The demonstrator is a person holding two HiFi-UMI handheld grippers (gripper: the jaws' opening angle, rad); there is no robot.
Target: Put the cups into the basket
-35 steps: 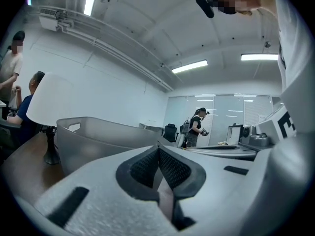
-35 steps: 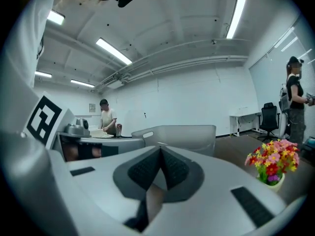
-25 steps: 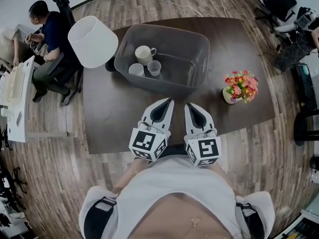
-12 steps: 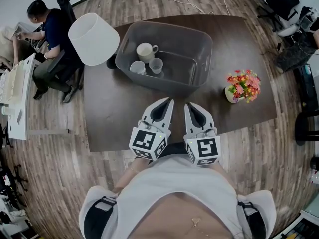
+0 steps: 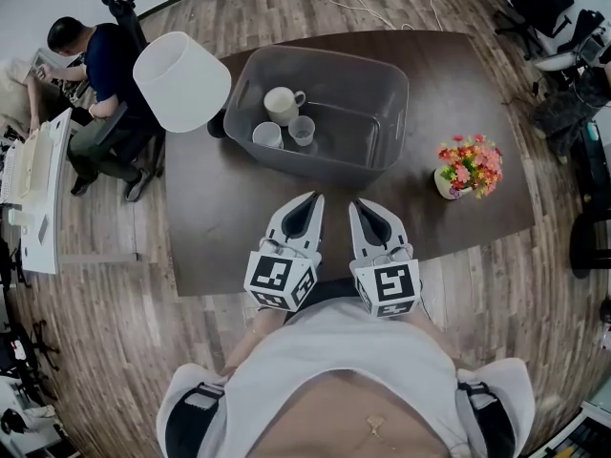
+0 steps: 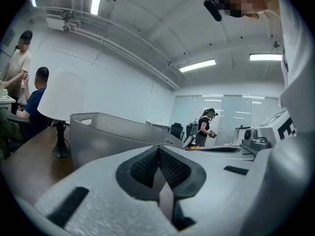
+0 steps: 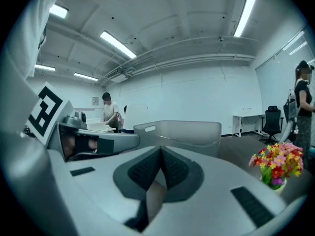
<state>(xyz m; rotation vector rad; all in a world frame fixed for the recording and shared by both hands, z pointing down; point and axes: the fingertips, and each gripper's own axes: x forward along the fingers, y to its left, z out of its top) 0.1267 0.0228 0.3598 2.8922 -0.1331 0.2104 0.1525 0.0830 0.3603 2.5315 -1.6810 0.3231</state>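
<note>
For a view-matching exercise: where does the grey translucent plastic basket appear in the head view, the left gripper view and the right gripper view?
Head view: the grey translucent plastic basket is in the upper middle.
Left gripper view: the basket is left of centre, at mid height.
Right gripper view: the basket is near the centre.
Shared landmark: the white-shaded lamp stands at the basket's left in all three.

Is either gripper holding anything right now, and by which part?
Nothing is held: the left gripper and right gripper are both shut and empty.
</note>
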